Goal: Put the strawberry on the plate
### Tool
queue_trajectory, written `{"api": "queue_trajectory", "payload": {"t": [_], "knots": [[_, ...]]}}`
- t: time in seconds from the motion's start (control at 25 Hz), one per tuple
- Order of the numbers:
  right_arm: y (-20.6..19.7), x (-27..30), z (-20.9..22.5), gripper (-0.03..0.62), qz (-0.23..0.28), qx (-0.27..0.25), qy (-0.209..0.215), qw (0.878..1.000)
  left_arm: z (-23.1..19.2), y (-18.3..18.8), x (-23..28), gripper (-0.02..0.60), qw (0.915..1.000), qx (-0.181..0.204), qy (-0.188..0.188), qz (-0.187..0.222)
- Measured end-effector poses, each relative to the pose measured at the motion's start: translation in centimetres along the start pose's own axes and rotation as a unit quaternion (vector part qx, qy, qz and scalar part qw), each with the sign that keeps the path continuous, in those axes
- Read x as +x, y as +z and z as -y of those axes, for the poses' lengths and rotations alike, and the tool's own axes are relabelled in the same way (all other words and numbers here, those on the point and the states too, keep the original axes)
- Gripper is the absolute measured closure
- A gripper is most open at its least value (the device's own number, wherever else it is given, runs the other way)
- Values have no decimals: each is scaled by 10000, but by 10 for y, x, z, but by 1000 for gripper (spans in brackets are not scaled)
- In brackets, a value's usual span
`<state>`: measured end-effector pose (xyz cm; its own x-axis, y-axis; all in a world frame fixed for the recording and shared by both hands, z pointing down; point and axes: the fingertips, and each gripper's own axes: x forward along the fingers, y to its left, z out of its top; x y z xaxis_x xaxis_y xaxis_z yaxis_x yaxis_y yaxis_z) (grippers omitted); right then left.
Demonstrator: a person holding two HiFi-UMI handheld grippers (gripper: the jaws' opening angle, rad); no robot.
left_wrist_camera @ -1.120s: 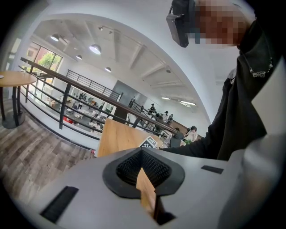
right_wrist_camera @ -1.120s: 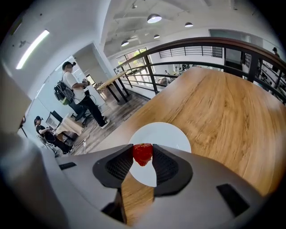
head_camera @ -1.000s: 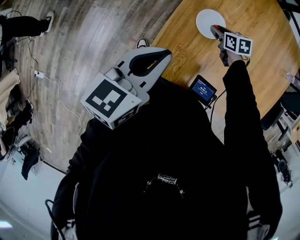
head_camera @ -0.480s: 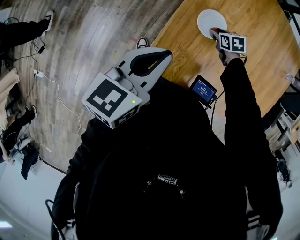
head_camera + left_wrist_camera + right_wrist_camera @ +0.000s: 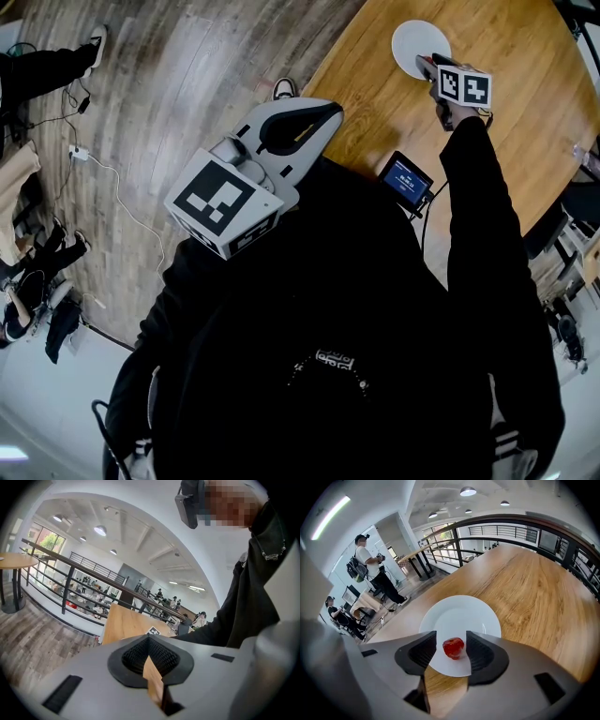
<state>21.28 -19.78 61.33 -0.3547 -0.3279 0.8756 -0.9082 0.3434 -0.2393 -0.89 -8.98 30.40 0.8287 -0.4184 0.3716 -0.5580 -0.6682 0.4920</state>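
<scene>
A red strawberry (image 5: 453, 648) rests on the near part of a white plate (image 5: 459, 616) on the wooden table (image 5: 534, 592). My right gripper (image 5: 451, 642) points steeply down over it. Its jaws have just been opening, and the strawberry sits between the pads with a gap on each side. In the head view the right gripper (image 5: 427, 64) reaches the near edge of the plate (image 5: 415, 37) and hides the strawberry. My left gripper (image 5: 314, 112) is held close to the body off the table's edge, its jaws (image 5: 149, 640) closed together on nothing.
A small device with a blue screen (image 5: 406, 178) lies on the table near the body, its cable trailing off. A dark railing (image 5: 511, 524) runs beyond the table's far side. People (image 5: 370, 569) stand on the wooden floor, where cables (image 5: 103, 169) lie.
My right gripper has shifted a little left and further over the plate's edge. The left gripper has stayed where it was.
</scene>
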Motion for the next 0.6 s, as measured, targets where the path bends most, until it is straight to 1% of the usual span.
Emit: {"api": "queue_trajectory", "payload": {"t": [0.08, 0.12, 0.44, 0.52, 0.6], "knots": [[4, -3, -2, 387, 70, 20, -1, 10000, -1, 2, 0, 578, 10000, 5, -22, -21], [7, -5, -3, 382, 118, 31, 1, 9999, -1, 3, -1, 578, 10000, 8, -29, -47], [26, -35, -1, 378, 621, 174, -82, 9979, -1, 16, 1, 578, 9991, 264, -319, -90], [33, -53, -3, 378, 822, 225, -43, 9964, 2, 25, 4, 578, 9984, 361, -436, -71], [44, -70, -9, 379, 1108, 309, -29, 9934, -6, 32, 8, 578, 9978, 422, -514, -23]]}}
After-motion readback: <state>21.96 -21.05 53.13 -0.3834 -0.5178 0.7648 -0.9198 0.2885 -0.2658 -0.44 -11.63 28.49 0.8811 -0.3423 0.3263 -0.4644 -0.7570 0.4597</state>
